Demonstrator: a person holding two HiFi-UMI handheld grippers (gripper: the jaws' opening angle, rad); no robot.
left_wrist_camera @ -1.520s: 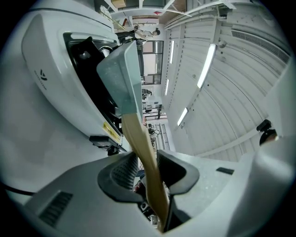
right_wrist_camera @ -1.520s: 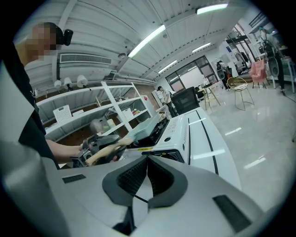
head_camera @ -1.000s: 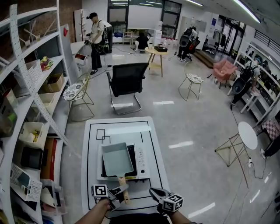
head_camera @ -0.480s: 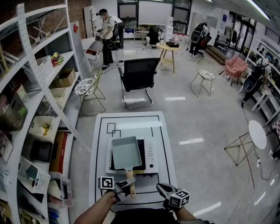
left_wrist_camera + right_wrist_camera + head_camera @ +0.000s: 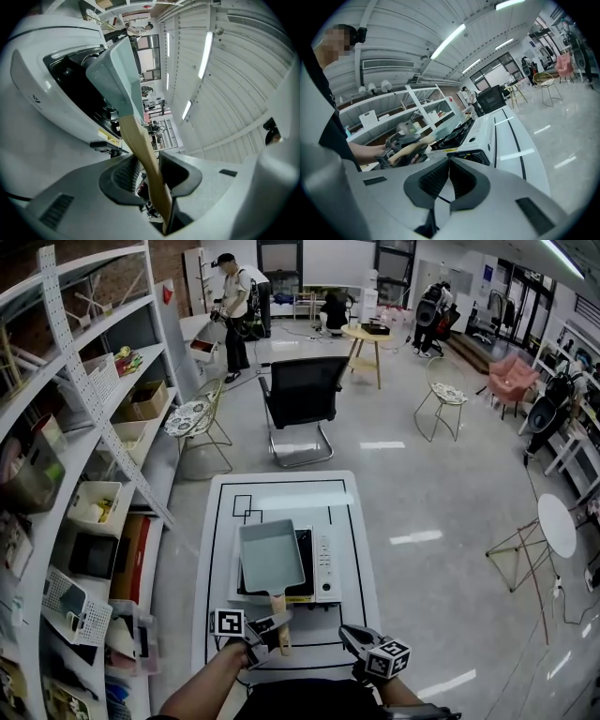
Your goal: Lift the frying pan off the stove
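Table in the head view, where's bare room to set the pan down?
Far end of the table, beyond the stove: bare apart from printed squares. Right of the stove, only a narrow strip. Near edge: crowded by the left gripper and right gripper.

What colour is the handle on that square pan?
Pale natural wood, tan, on the handle; the pan itself is grey-blue. The left gripper view shows it best.

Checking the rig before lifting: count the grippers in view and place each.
2. The left gripper is at the table's near end, shut on the frying pan's handle. The right gripper is beside it, off the pan, jaws together, empty. None seems hidden.
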